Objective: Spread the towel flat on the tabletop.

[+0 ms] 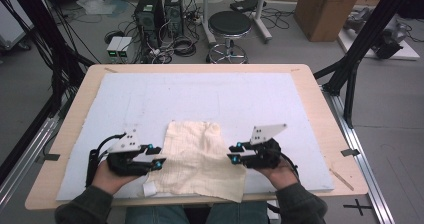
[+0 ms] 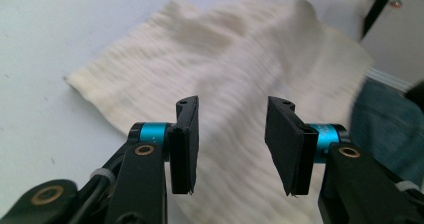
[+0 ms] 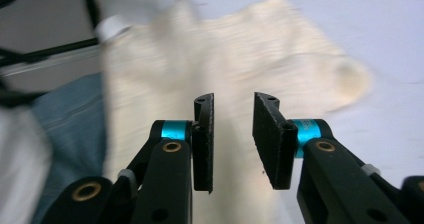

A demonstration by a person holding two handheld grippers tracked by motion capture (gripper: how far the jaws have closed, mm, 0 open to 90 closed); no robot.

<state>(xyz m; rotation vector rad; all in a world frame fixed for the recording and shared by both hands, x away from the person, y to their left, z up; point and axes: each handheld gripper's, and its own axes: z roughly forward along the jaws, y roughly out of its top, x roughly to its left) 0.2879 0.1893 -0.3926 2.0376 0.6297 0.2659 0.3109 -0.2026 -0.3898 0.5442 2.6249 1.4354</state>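
Beside cream cloth [image 1: 197, 159], both hand-held grippers gape; label [image 1: 149, 189] overhead.

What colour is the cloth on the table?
The cloth is cream, with fine ribbed lines. It shows best in the left gripper view.

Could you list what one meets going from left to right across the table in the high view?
Left gripper → cream cloth → right gripper → bare white mat → wooden table edge.

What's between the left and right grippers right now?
The cream cloth, and nothing else. In the high view it lies flat on the white mat, with the left gripper at one side edge and the right gripper at the other.
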